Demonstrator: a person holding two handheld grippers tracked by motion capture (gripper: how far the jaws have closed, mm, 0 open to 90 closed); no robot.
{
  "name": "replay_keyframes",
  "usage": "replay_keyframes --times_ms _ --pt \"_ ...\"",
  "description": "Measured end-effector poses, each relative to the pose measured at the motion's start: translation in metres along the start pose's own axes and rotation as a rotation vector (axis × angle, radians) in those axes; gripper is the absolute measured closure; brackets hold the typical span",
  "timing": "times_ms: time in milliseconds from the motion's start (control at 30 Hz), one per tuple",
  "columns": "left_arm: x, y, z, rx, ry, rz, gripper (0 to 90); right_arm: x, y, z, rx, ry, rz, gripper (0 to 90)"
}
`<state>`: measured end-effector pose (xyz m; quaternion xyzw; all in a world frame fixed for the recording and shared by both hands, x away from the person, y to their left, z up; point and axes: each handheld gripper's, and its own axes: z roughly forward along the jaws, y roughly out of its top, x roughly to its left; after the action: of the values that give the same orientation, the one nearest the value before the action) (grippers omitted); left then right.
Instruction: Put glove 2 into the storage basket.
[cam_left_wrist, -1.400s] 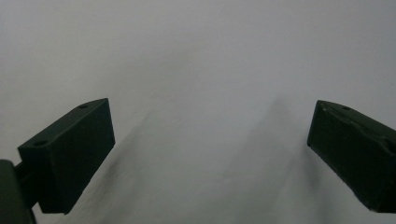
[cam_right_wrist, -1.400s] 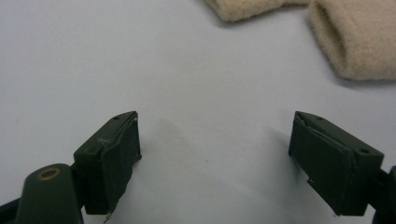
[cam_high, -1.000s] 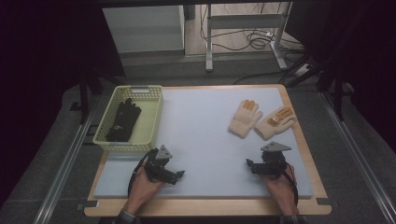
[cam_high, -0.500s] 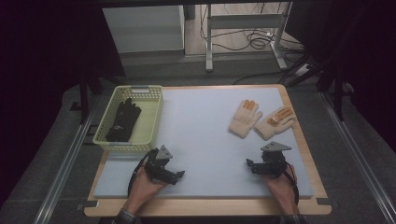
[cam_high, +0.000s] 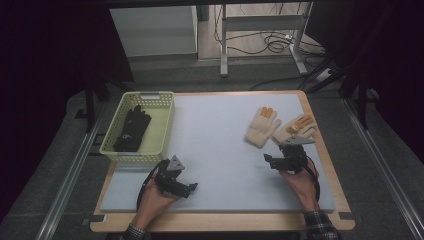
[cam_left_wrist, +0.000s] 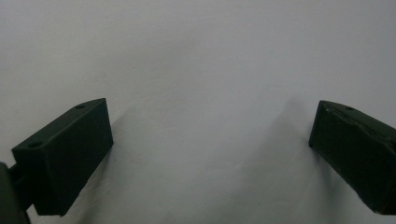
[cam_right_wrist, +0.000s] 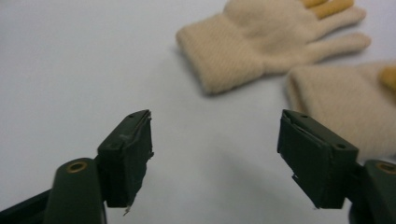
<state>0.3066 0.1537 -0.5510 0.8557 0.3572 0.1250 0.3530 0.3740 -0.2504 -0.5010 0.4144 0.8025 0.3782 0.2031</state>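
Observation:
Two cream gloves with orange fingertips lie side by side at the right of the pale mat: one (cam_high: 261, 126) (cam_right_wrist: 261, 42) nearer the middle, the other (cam_high: 296, 128) (cam_right_wrist: 345, 102) closer to the edge. My right gripper (cam_high: 282, 159) (cam_right_wrist: 217, 128) hovers just short of their cuffs and points at them. Its jaws are open and have just been closing a little, with nothing between them. My left gripper (cam_high: 181, 184) (cam_left_wrist: 212, 116) rests low over bare mat at the front left, jaws wide open and empty.
A yellow-green plastic basket (cam_high: 162, 125) stands at the mat's left edge with a pair of black gloves (cam_high: 131, 129) inside. The mat (cam_high: 215, 135) lies on a wooden tabletop (cam_high: 220, 222). Metal rails run along both sides, and table legs and cables stand beyond the far edge.
My right gripper has lifted and moved a little toward the cream gloves, and its jaws stand slightly narrower. The left gripper, the gloves and the basket have not moved.

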Motion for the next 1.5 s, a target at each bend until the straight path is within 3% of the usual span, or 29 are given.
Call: replay_keyframes --times_ms 200,467,633,900,1100,1167,1267,1367,1500 --pt "0.000 0.000 0.000 -0.001 0.000 -0.003 0.1 -0.013 0.021 0.017 0.007 -0.017 0.008 34.7" --pt "0.000 0.000 0.000 -0.003 0.001 -0.003 0.2 -0.028 0.046 0.048 0.014 -0.049 0.008 34.6" --pt "0.000 0.000 0.000 -0.002 0.001 -0.001 0.2 -0.035 0.059 0.065 0.023 -0.057 0.022 29.1" --pt "0.000 0.000 0.000 -0.001 0.000 -0.001 0.2 -0.045 0.069 0.091 0.049 -0.074 0.038 21.0" --pt "0.000 0.000 0.000 -0.001 0.000 -0.002 0.3 -0.048 0.072 0.109 0.076 -0.089 0.045 19.8" --pt "0.000 0.000 0.000 -0.001 0.000 -0.002 0.3 -0.048 0.071 0.116 0.112 -0.084 0.050 19.9" --pt "0.000 0.000 0.000 -0.001 0.001 -0.001 0.3 -0.048 0.069 0.120 0.118 -0.059 0.085 31.1" --pt "0.000 0.000 0.000 -0.001 0.001 -0.001 0.3 -0.044 0.071 0.118 0.130 -0.054 0.058 52.0" --pt "0.000 0.000 0.000 -0.001 0.001 -0.002 0.3 -0.037 0.073 0.115 0.150 -0.042 0.043 67.6"
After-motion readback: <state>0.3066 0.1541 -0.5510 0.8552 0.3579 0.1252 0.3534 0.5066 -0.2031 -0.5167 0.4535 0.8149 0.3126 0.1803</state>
